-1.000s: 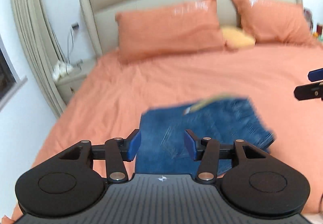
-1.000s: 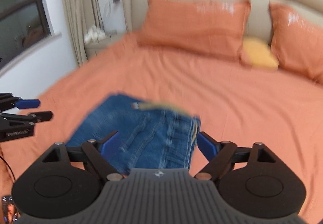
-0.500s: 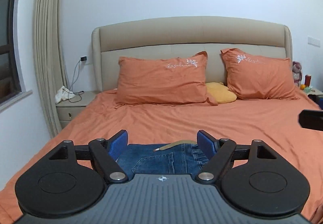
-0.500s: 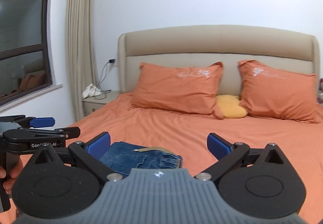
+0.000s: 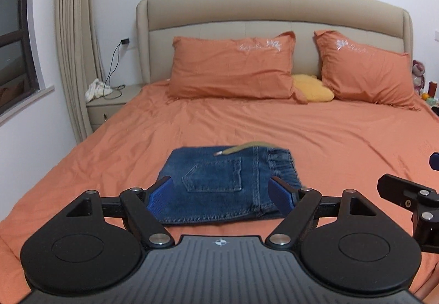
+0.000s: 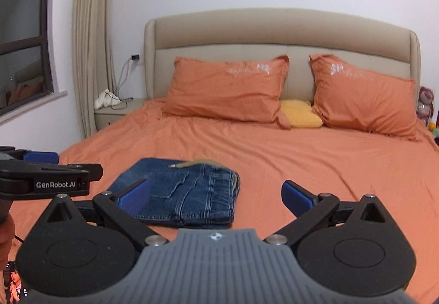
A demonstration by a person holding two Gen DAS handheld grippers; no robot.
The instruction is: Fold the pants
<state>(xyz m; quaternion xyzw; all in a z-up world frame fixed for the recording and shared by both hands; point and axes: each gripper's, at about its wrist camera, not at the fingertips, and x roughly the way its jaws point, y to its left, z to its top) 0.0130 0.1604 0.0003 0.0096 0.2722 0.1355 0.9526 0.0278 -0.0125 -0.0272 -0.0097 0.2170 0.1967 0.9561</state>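
The left gripper [image 5: 222, 194] hangs with its jaws spread wide and empty, and the right gripper [image 6: 215, 194] is likewise parted, gripping nothing. Just past both sets of blue pads lie the folded pants [image 5: 225, 183], a compact denim stack flat on the near part of the orange bed [image 5: 329, 139], with a tan cord [image 5: 238, 150] draped on its far edge. Farther back sit two orange pillows [image 5: 233, 68] with a yellow cushion [image 5: 312, 87] between them, then the beige headboard [image 5: 274, 8]; a nightstand [image 5: 109, 105] stands left
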